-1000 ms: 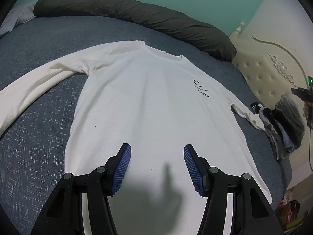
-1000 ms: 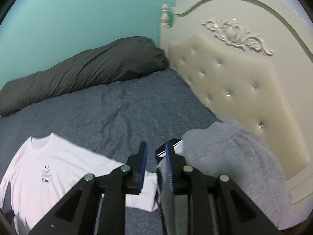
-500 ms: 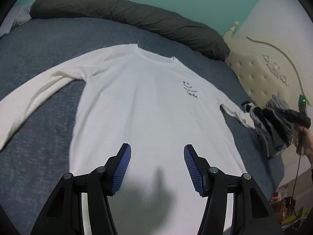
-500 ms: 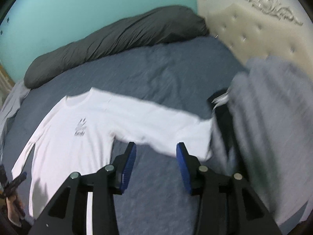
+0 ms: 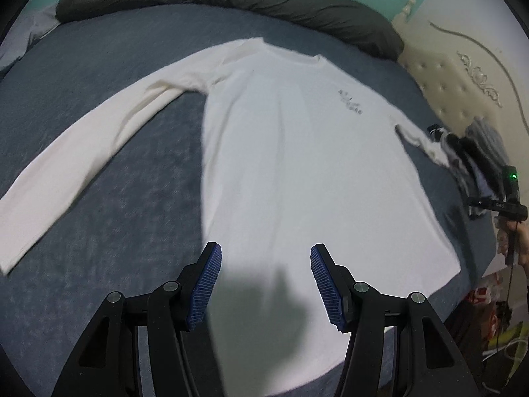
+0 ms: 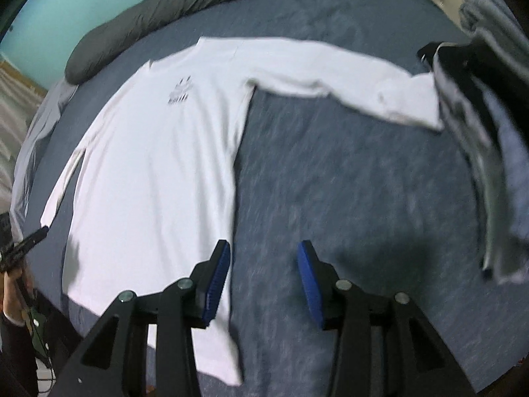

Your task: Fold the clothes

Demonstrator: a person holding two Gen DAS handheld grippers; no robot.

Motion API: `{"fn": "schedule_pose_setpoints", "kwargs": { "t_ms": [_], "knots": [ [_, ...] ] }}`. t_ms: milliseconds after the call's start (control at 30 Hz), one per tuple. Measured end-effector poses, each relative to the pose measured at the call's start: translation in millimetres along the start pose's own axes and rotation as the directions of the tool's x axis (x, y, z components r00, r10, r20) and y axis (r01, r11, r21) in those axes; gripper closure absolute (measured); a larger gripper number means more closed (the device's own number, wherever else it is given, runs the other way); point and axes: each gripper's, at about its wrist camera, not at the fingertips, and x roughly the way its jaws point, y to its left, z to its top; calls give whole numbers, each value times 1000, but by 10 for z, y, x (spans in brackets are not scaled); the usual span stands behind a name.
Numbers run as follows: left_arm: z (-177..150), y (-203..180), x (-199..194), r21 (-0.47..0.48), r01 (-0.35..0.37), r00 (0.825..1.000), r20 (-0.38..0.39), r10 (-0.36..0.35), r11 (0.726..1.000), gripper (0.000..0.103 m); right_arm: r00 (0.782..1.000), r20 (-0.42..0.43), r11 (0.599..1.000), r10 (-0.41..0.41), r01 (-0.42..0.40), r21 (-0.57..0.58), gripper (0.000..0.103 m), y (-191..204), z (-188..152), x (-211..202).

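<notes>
I see a small dark print on the chest of the white shirt [image 5: 314, 178], but it is too blurred for me to read. Nothing else carries legible text.

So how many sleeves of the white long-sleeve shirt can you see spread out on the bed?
2. One sleeve stretches across the blue bedspread; the other sleeve reaches toward the pile of grey clothes, its cuff touching it.
</notes>
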Motion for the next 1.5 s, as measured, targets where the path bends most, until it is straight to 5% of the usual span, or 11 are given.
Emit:
{"fn": "schedule_pose_setpoints", "kwargs": {
  "t_ms": [367,800,1500],
  "knots": [
    [-387,224,15,-35,-17,996,-91,14,999,42,996,-88,999,24,-26,-26,60,212,-439,184],
    [-447,56,-108,-6,-41,996,-84,41,999,42,997,-65,995,-35,29,-92,60,146,-560,158],
    [-697,160,-61,-36,-36,993,-118,31,999,42,989,-129,994,70,-80,-76,60,208,-1049,301]
  ]
}}
